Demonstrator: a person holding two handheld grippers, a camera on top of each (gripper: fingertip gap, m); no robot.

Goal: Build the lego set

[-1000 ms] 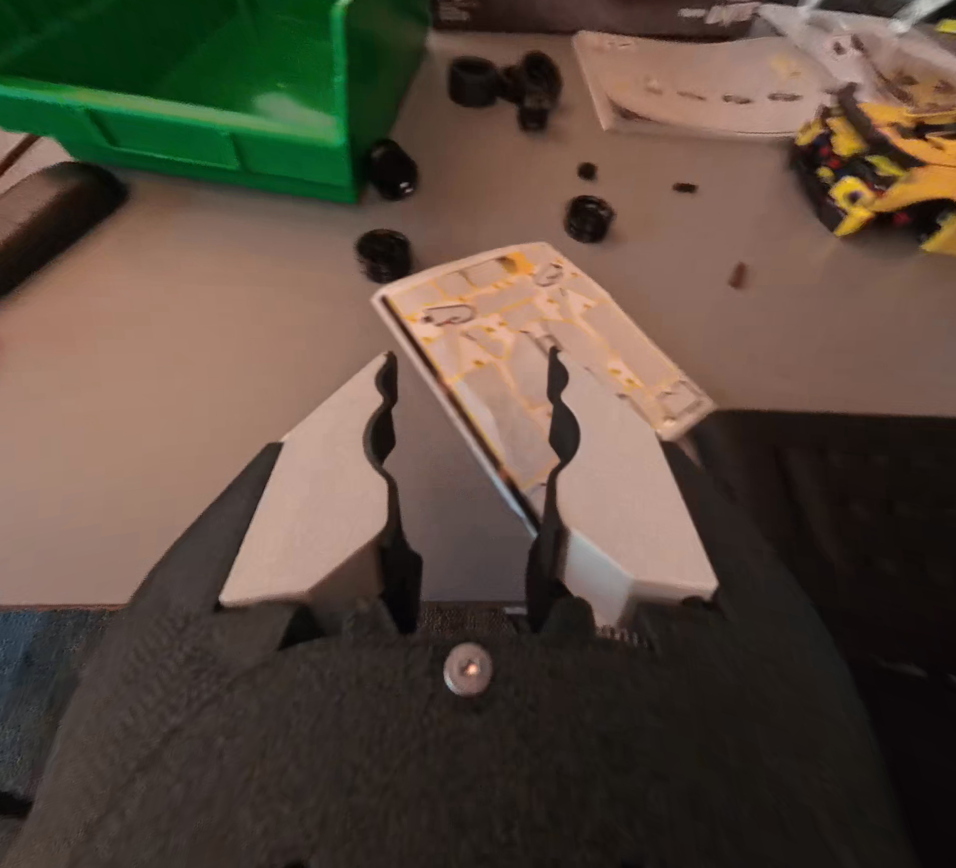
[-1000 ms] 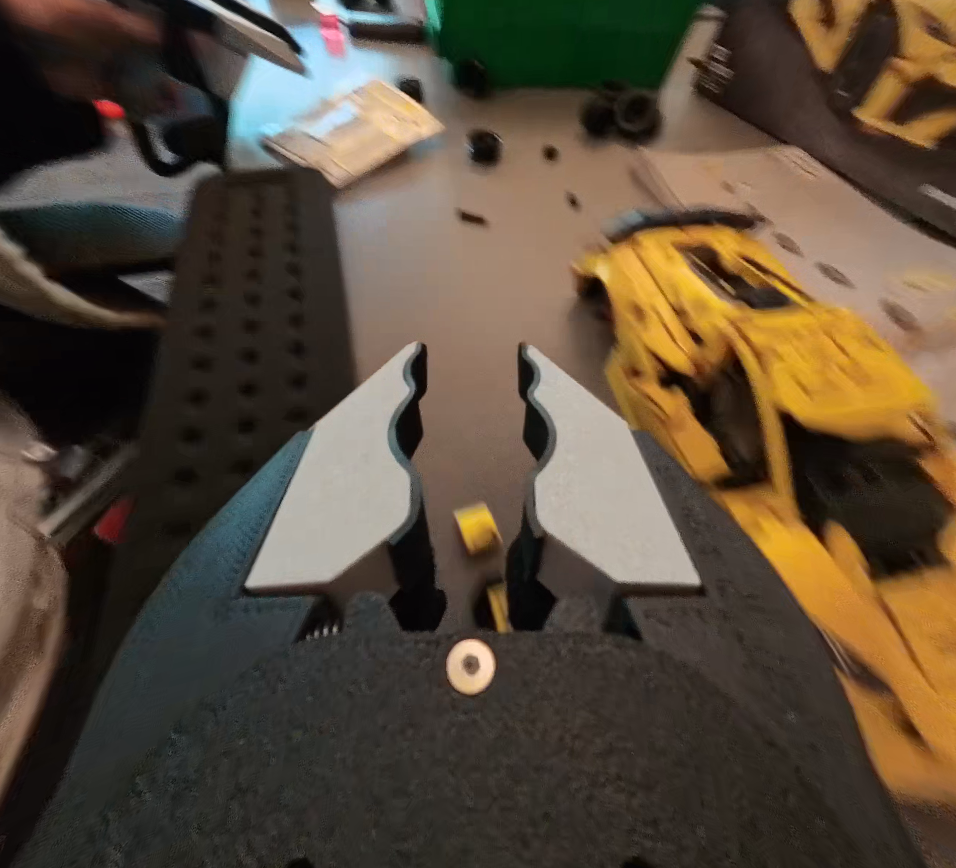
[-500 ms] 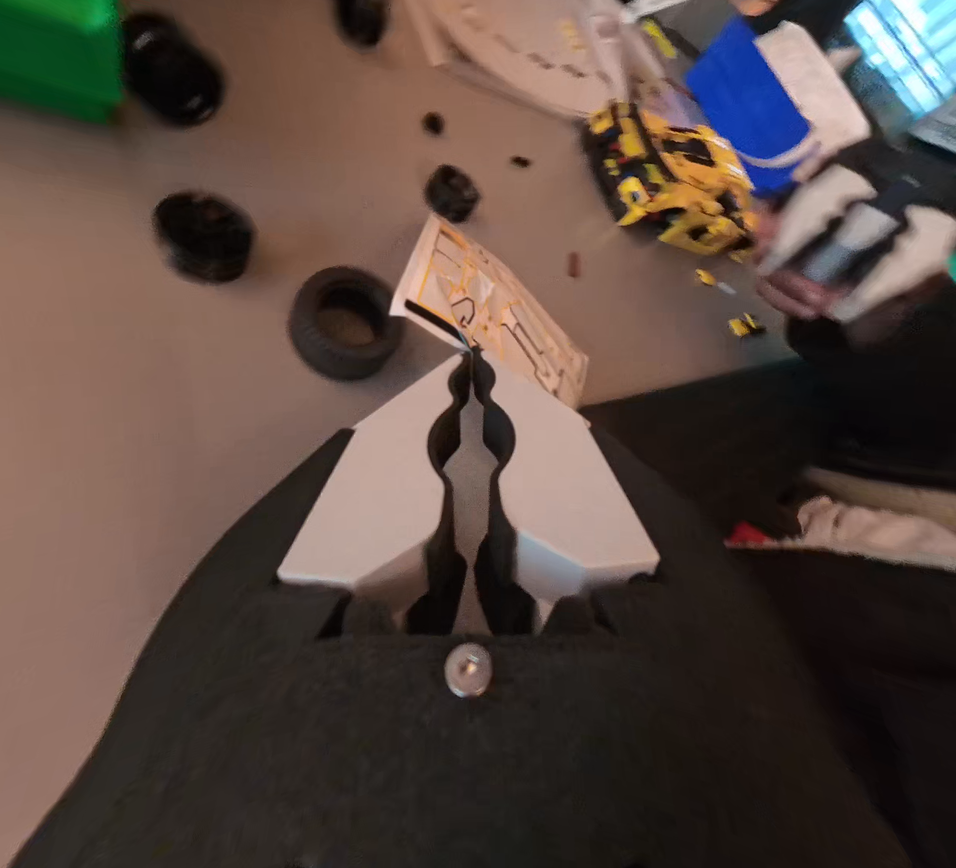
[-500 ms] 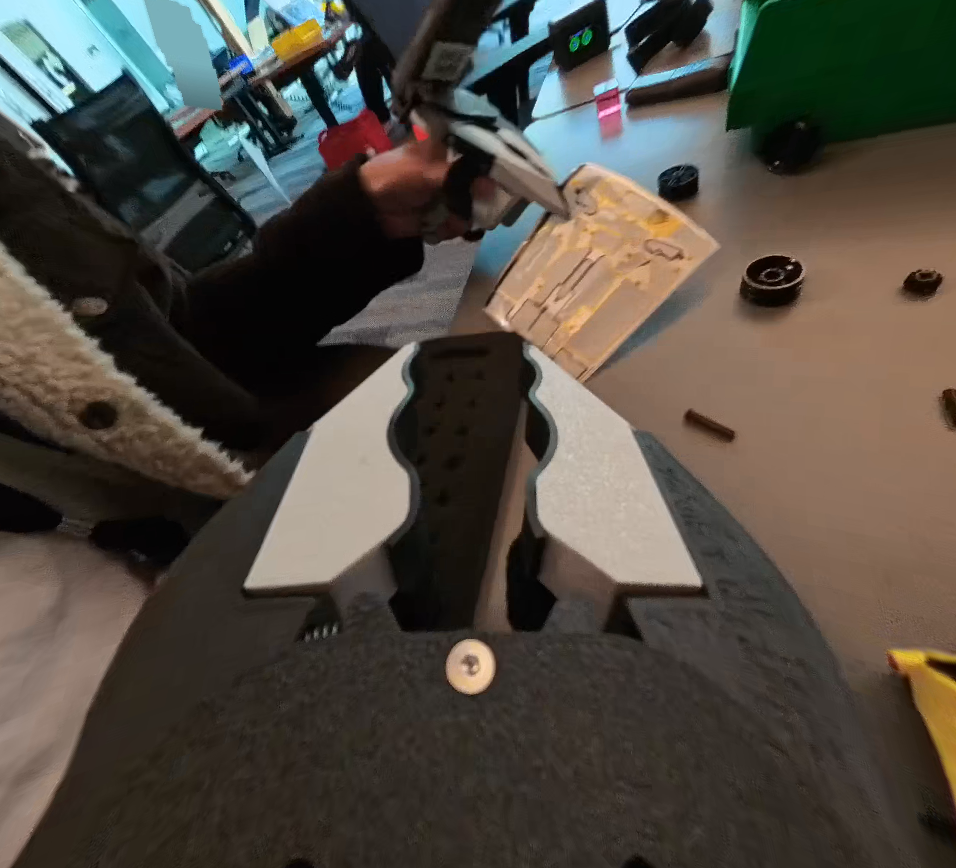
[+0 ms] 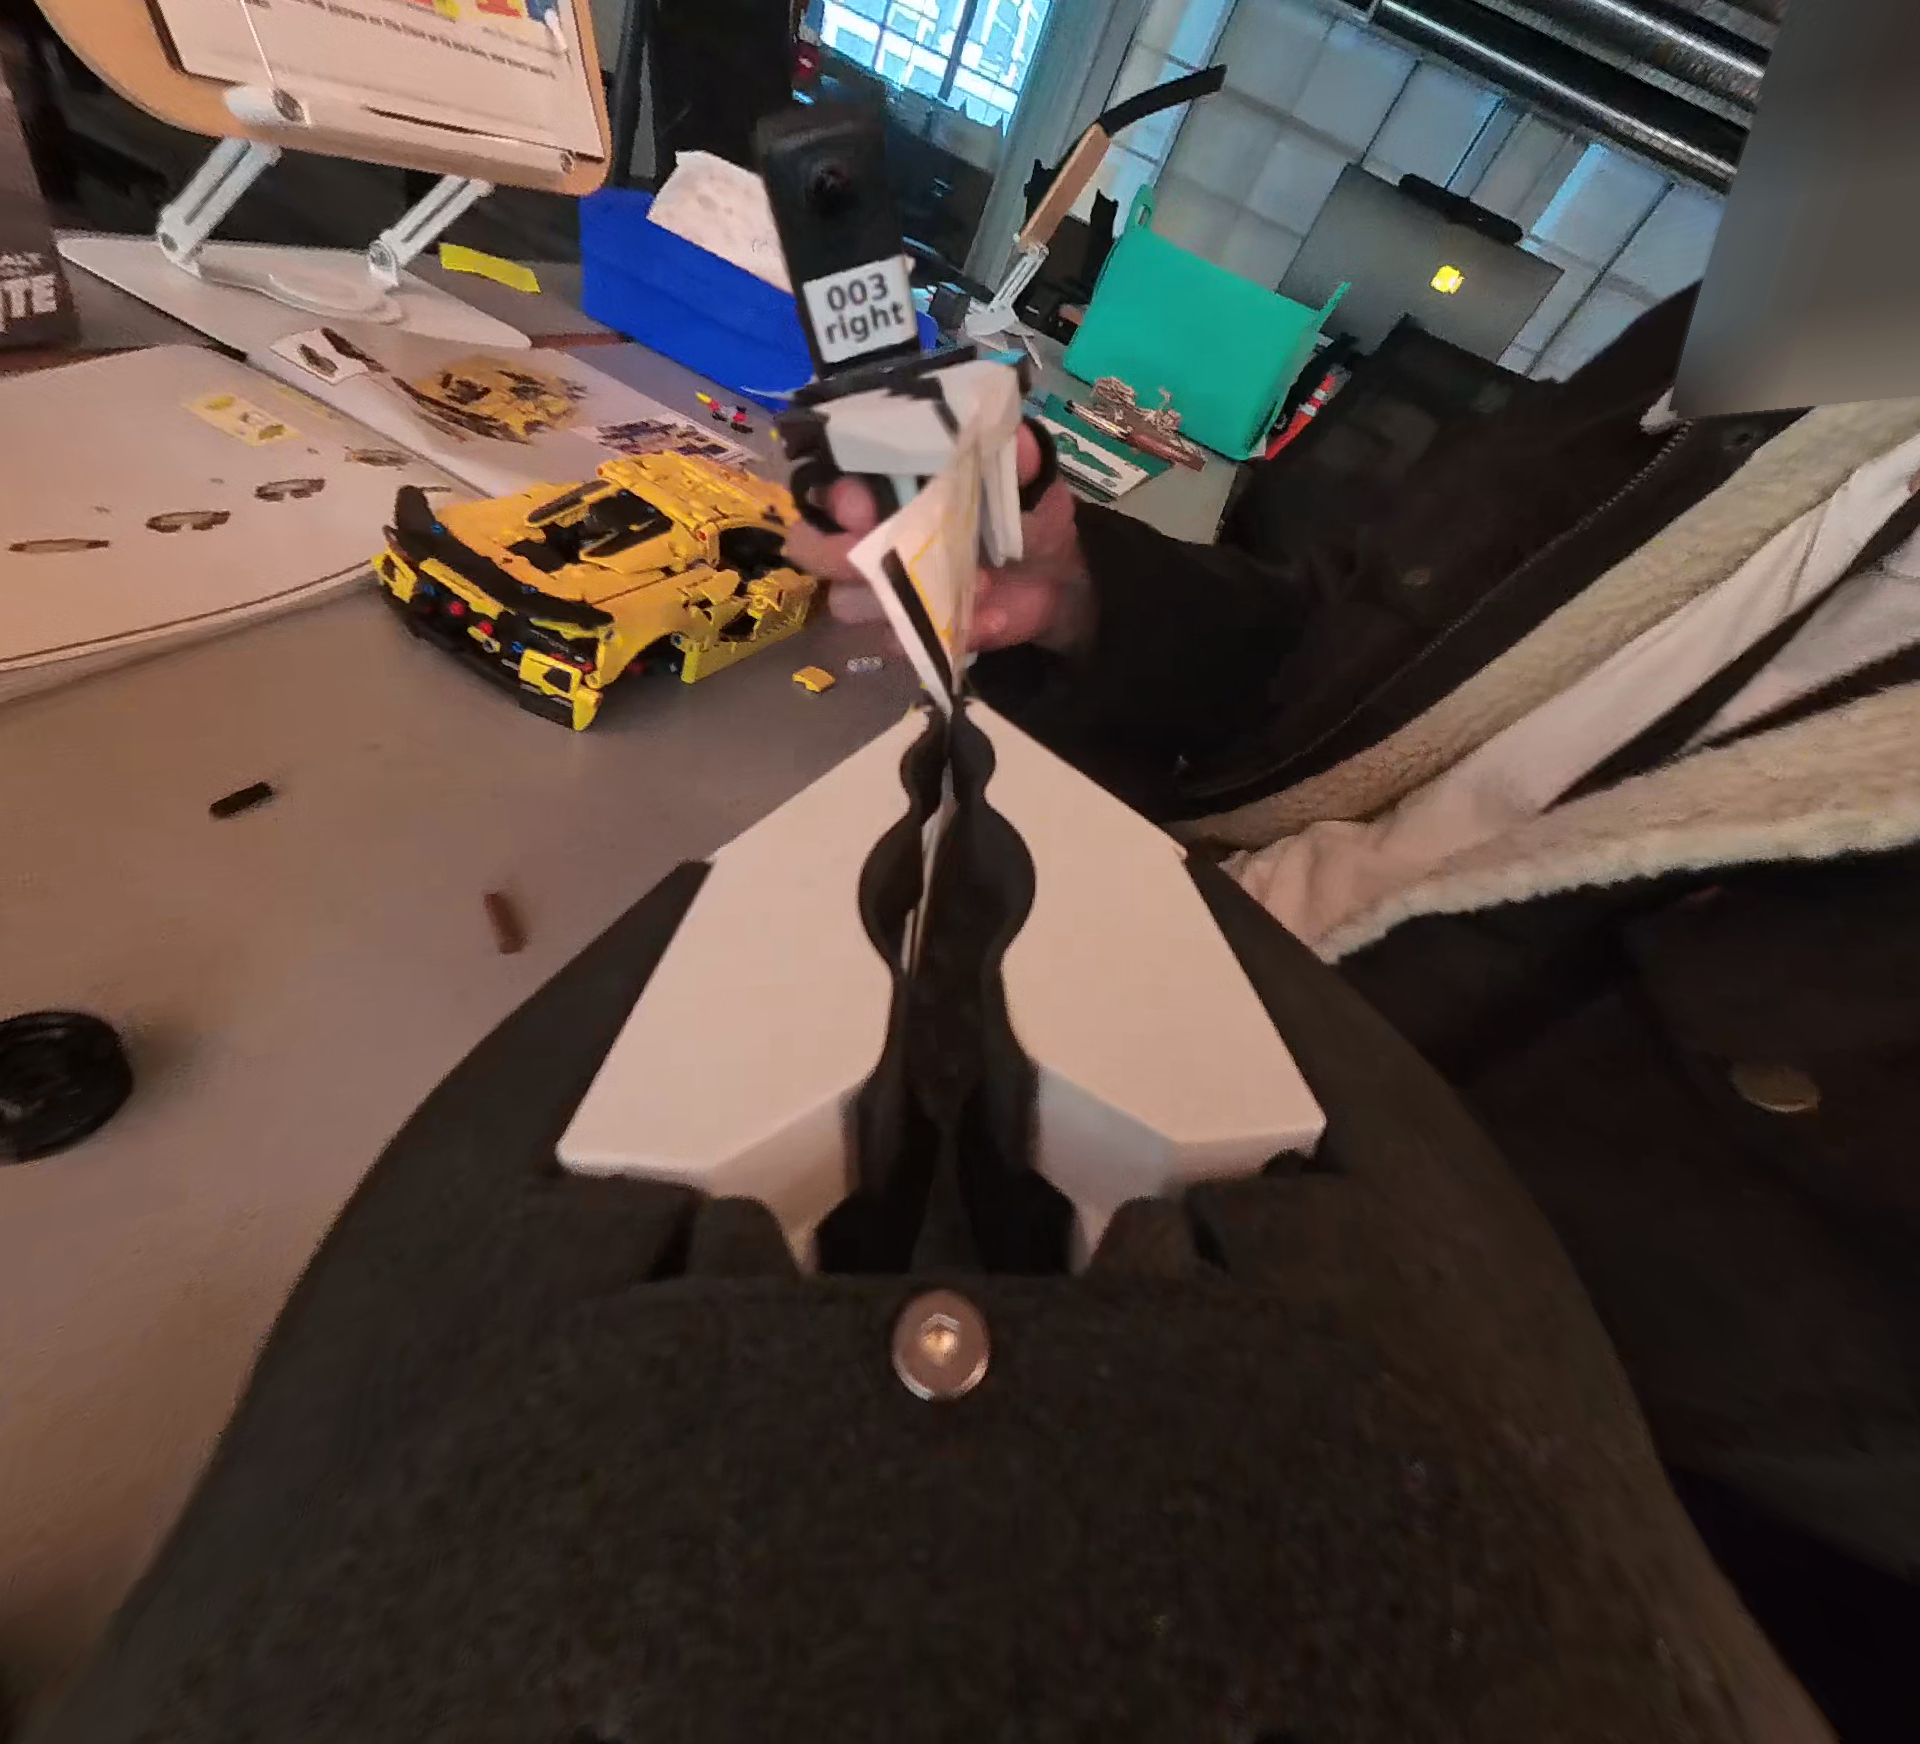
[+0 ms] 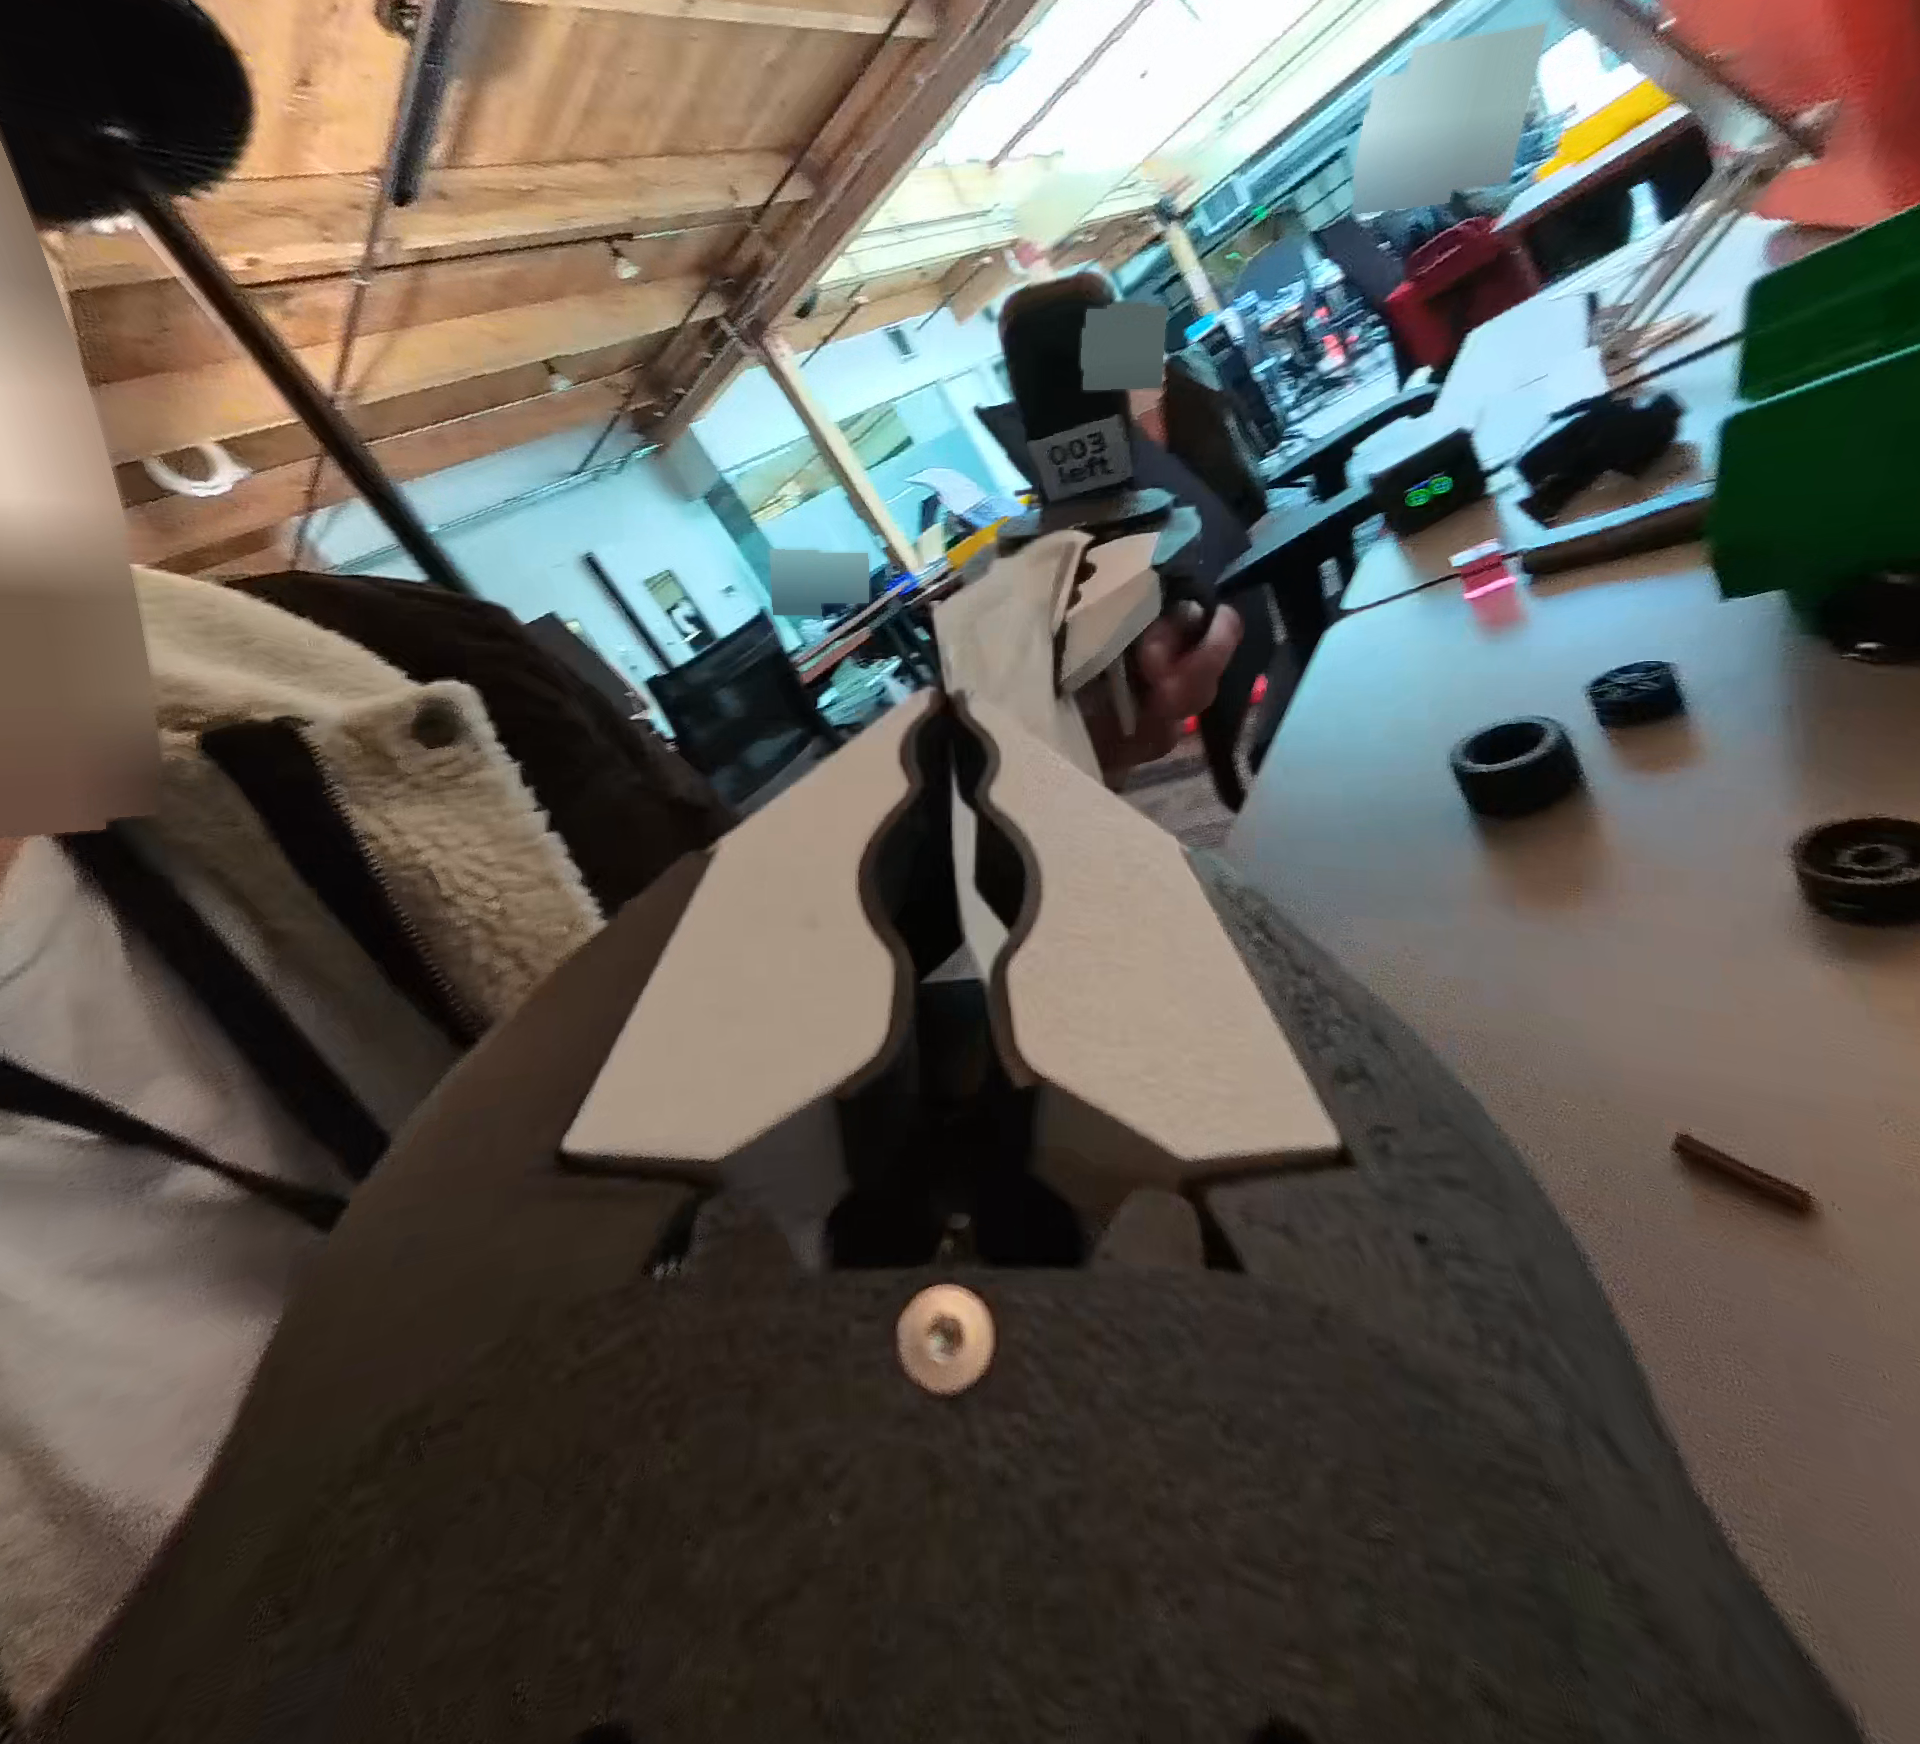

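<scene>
Sticker sheet (image 5: 935,572): held in the air above the bench (image 5: 312,863) edge, pinched at opposite ends by both tongs. Left tongs (image 5: 948,720) closed on its near end; right tongs (image 6: 943,705) closed on its other end. Yellow car (image 5: 592,572), one tyre (image 6: 1517,767) and two wheel hubs (image 6: 1865,868) rest on the bench.

Sticker sheet (image 5: 940,572) — now between both tongs

Bare tabletop (image 5: 312,884) beside yellow car (image 5: 592,577)
</scene>
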